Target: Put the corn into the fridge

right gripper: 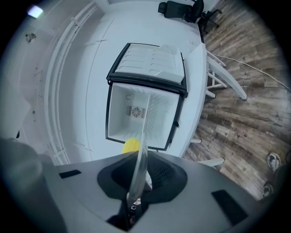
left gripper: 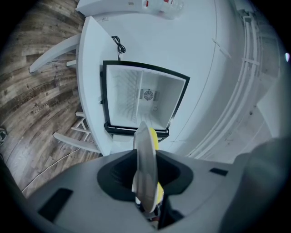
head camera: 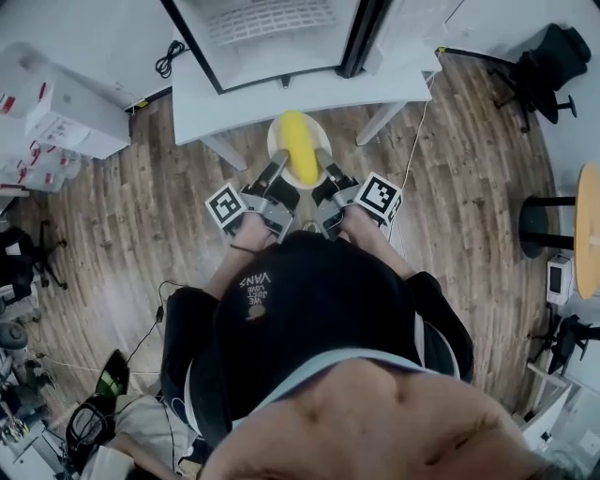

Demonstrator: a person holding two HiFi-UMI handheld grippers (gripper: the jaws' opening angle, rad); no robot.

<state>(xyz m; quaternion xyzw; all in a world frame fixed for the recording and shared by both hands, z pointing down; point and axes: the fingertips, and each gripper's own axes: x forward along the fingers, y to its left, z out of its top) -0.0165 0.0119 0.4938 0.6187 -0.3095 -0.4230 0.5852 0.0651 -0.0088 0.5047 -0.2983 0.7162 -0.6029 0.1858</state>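
Wood floor (head camera: 122, 216); a white table (head camera: 309, 94) bears the open fridge (head camera: 272, 23). Both hands reach forward, level, with left gripper (head camera: 278, 169) and right gripper (head camera: 324, 161) each clamped on the rim of the plate (head camera: 274, 141). The corn (head camera: 298, 157) lies on it, just short of the fridge. The shirt (head camera: 309, 309) reads "VANS".

Straight ahead, fridge (right gripper: 122, 118) mouth wide open, wire shelf (head camera: 272, 17) crossing the cavity. On the right, door (right gripper: 150, 61) swung out, crowding that side. Below the opening, table (head camera: 309, 94) edge jutting forward. Wooden floor (head camera: 141, 206) open either side.

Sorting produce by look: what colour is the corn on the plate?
Plain yellow. The corn shows best in the head view, lying on the white plate.
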